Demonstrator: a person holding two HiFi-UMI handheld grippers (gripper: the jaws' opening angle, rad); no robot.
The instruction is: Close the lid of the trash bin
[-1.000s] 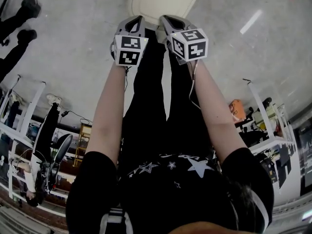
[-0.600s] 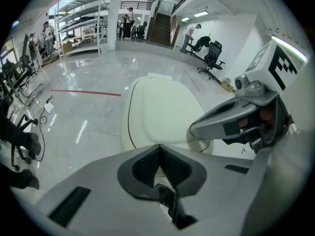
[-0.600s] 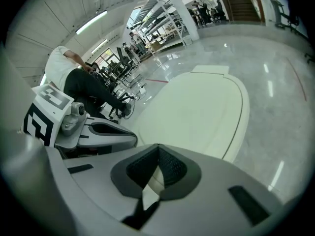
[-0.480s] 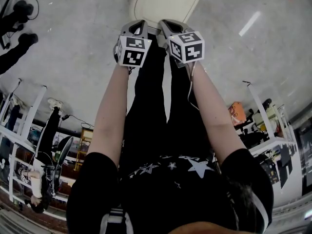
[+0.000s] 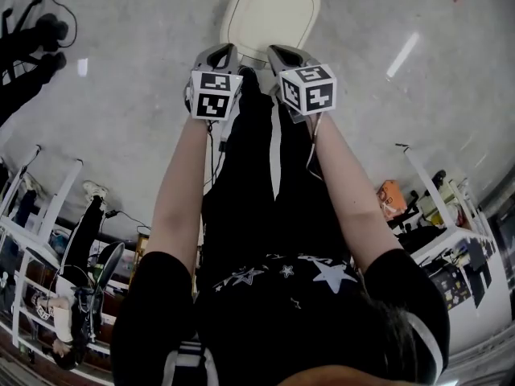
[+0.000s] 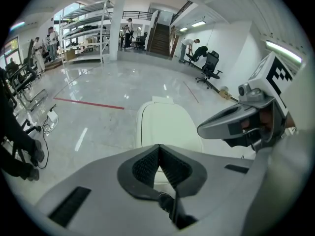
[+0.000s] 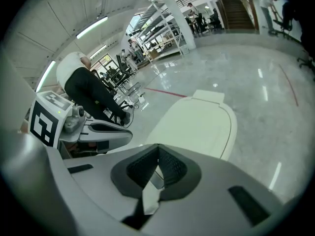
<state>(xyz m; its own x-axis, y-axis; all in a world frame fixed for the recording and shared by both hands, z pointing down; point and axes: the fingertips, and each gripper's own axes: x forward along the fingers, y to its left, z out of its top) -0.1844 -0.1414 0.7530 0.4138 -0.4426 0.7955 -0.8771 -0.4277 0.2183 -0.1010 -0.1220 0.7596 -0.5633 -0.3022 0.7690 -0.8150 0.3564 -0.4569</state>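
The trash bin (image 5: 270, 14) is cream-coloured and stands on the grey floor just ahead of the person's legs, its flat lid (image 6: 170, 127) lying down on top. The lid (image 7: 197, 124) also fills the middle of the right gripper view. My left gripper (image 5: 225, 52) and right gripper (image 5: 282, 53) are held side by side at the bin's near edge, slightly above it. Both are shut with nothing between the jaws. The left gripper view shows the right gripper (image 6: 246, 122) beside it. In the right gripper view the left gripper (image 7: 83, 127) is alongside.
Glossy grey floor surrounds the bin, with a red line (image 6: 88, 103) beyond it. A person's legs and a cable (image 5: 40, 34) are at the upper left. Shelving (image 6: 83, 33), stairs (image 6: 160, 38) and office chairs (image 6: 211, 68) stand far off.
More of the bin's lid now shows beyond the grippers. Both grippers sit a little lower in the head view, still side by side and shut.
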